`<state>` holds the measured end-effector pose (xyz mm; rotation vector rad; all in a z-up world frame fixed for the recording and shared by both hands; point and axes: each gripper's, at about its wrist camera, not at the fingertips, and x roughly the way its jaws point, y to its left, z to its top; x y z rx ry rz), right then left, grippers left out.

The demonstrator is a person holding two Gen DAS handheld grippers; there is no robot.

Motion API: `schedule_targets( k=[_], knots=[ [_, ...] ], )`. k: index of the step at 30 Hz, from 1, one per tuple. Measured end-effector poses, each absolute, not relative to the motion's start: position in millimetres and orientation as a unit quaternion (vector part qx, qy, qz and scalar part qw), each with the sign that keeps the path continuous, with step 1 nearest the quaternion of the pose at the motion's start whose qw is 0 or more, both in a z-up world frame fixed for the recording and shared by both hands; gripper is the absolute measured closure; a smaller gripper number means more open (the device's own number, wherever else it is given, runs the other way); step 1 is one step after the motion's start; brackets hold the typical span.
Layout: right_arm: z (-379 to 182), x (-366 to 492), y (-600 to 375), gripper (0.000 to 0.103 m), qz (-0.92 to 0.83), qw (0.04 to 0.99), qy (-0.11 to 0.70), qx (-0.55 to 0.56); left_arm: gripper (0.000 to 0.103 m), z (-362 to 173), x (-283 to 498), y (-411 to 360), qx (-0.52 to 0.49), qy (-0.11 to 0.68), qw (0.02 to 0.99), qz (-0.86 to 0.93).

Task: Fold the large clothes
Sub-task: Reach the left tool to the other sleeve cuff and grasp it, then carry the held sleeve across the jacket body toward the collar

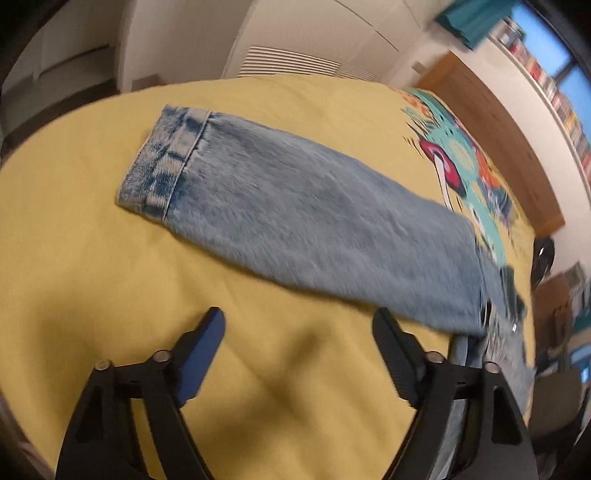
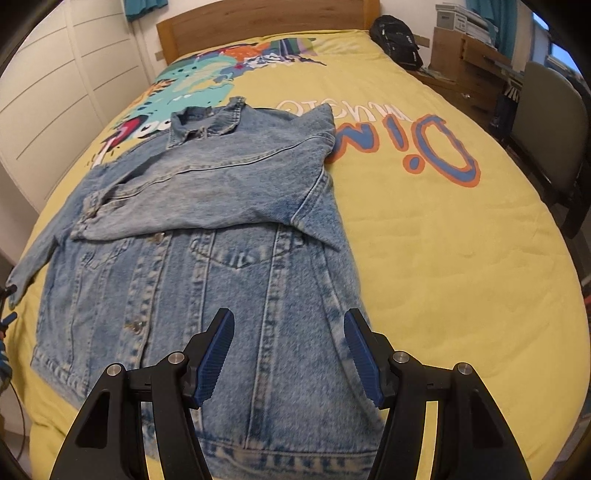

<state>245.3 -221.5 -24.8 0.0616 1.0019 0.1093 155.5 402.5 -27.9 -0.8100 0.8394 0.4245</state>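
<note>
Denim jacket (image 2: 207,258) lies flat on a bed's yellow bedspread (image 2: 461,258), one sleeve folded across its chest.

The other sleeve (image 1: 295,218) stretches out sideways over bare yellow cloth, cuff (image 1: 162,162) at the far end. The left claw (image 1: 299,332) hangs just short of that sleeve, jaws spread with nothing between them; its picture is blurred. The right claw (image 2: 290,343) hovers over the jacket's lower front near the hem, jaws also apart and gripping nothing. Around the bed: a wooden headboard (image 2: 266,26), white cupboard doors (image 2: 55,92) on one side, a black bag (image 2: 397,40) at the far corner, and a grey chair (image 2: 550,147) close to the bed's edge. A colourful print (image 2: 436,147) covers the spread beyond the collar.
</note>
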Motion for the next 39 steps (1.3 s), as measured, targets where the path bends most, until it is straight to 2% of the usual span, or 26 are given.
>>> schedule_targets(
  k=[5,11,18,21,23,25,30,39],
  knots=[
    [-25.2,255.3,-224.3,0.039,0.043,0.876,0.479,0.026,0.039,-43.8,151.9,436.4,-0.436,0.365,0.797,0.202],
    [-27.6,263.2,-222.9,0.039,0.039,0.875,0.482,0.012,0.049,-58.0,126.9,481.4,-0.522,0.281,0.782,0.192],
    [-24.6,268.3,-225.4,0.039,0.035,0.877,0.478,0.005,0.074,-66.5,106.8,523.9,-0.571,0.238,0.764,0.185],
    [-23.0,268.2,-227.7,0.039,0.034,0.879,0.476,0.004,0.075,-63.4,101.8,535.9,-0.575,0.237,0.761,0.186],
    [-24.0,268.5,-230.7,0.039,0.032,0.879,0.475,0.013,0.081,-59.8,98.8,540.7,-0.572,0.241,0.761,0.189],
    [-26.2,268.8,-231.3,0.039,0.033,0.878,0.478,0.017,0.095,-58.3,100.7,542.3,-0.572,0.248,0.758,0.193],
    [-25.3,264.8,-233.3,0.039,0.035,0.881,0.472,0.013,0.098,-42.8,98.8,540.2,-0.567,0.247,0.760,0.202],
    [-21.4,258.0,-258.4,0.039,0.028,0.885,0.464,0.036,0.099,6.2,124.7,514.3,-0.548,0.242,0.780,0.178]
  ],
)
